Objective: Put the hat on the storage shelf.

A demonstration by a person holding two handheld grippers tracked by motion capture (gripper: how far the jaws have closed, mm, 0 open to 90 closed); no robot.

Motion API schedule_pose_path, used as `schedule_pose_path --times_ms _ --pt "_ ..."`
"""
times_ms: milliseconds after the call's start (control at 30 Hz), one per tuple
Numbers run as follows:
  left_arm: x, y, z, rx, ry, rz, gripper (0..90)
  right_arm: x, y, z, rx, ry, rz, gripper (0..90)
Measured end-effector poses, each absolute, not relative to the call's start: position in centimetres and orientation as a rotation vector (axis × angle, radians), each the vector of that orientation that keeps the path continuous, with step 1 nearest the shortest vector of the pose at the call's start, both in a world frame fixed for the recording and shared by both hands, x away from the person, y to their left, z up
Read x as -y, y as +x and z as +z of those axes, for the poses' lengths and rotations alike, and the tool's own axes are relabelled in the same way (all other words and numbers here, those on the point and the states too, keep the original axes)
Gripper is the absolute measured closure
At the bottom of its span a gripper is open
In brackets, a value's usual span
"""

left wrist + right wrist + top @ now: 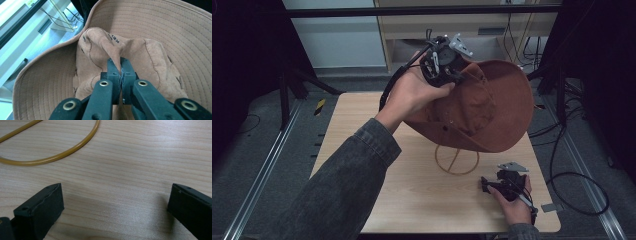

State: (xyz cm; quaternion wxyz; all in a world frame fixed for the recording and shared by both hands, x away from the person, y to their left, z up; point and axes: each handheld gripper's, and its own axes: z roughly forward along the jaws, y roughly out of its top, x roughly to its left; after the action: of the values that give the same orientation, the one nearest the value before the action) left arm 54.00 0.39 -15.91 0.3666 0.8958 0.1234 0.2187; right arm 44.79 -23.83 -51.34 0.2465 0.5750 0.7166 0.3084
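**Hat lifted by its crown, right gripper idle on the table**

Nearest you, your right gripper [486, 186] rests low over the light wooden table [412, 190], close to its near right corner, in your right hand [514, 202]. In the right gripper view its two black jaws stand wide apart with bare wood grain between them; they hold nothing.

Just beyond it, toward the middle of the right half of the table, sits a yellow-brown wire ring stand [456, 159], a hoop with spokes crossing inside it. Its curved rim [62, 155] shows ahead of the right jaws, apart from them.

Above the stand and past it, over the far right part of the table, hangs the rust-brown, wide-brimmed fabric hat [497, 105]. It is off the table and tilted so the top of its crown and brim faces you. Whether its lower brim touches the ring I cannot tell.

Farthest out, your left gripper [451, 75], held in your left hand [414, 92] with a dark denim sleeve behind it, is at the hat's crown. In the left gripper view the jaws are pressed together on a pinched fold of the crown fabric [113, 48], with the stitched brim spreading around it.
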Motion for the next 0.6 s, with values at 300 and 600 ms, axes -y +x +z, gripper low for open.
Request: schedule_pose_path --times_ms 300,600 --pt "0.4 54.0 -16.4 -0.306 2.309 0.556 88.2 23.8 44.8 -51.3 -1.954 1.569 0.841 0.5" --pt "1.1 54.2 -17.0 -0.302 2.316 0.548 88.1 23.8 44.8 -51.3 -1.954 1.568 0.84 0.5"
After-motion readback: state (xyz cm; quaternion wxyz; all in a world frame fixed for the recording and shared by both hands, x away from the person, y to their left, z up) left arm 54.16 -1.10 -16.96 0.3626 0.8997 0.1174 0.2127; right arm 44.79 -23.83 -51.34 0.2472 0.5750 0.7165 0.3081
